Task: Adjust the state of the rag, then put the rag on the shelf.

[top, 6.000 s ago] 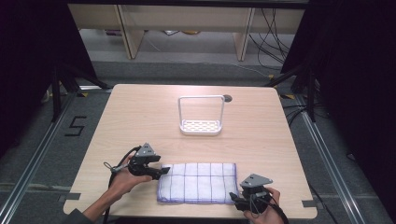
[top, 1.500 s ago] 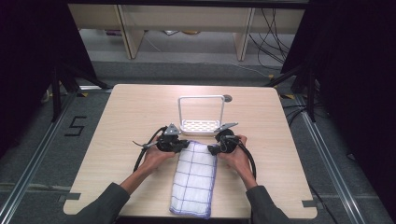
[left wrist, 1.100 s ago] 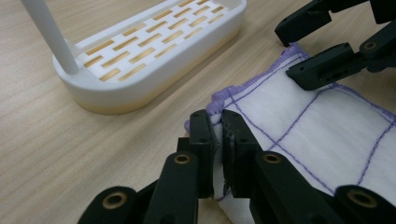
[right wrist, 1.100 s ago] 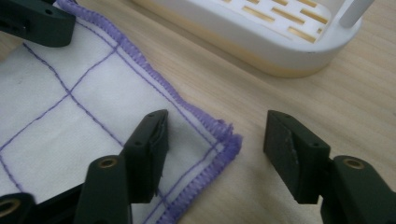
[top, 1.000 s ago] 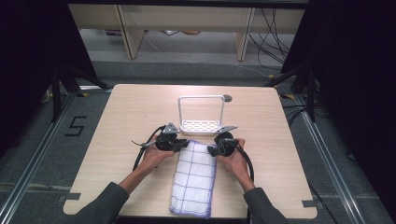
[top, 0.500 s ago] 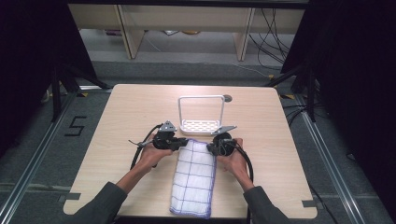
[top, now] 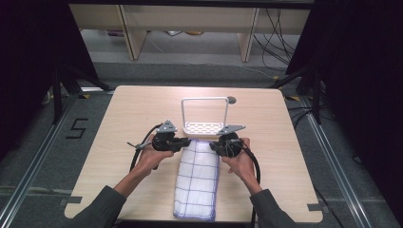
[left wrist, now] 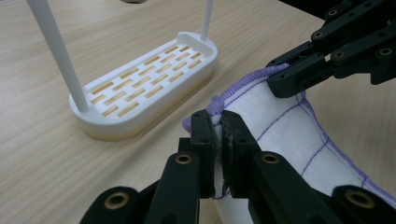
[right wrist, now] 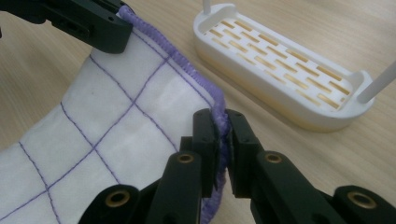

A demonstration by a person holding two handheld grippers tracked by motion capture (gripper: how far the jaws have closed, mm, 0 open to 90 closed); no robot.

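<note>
A white cloth with a purple grid lies folded lengthwise on the table, from the front edge up to my grippers. My left gripper is shut on its far left corner, the hem pinched between the jaws. My right gripper has just been closing and is now shut on the far right corner. The far edge of the cloth hangs slightly raised between them. Just beyond stands a white slotted rack with a tall wire handle.
The wooden table has bare room to the left and right of the cloth. The rack stands close in front of both grippers. A small dark round spot sits behind it near the table's far edge.
Six seconds ago the cloth lay crosswise at the front edge; it now lies lengthwise. Over the last second both grippers have risen a little with its far edge.
</note>
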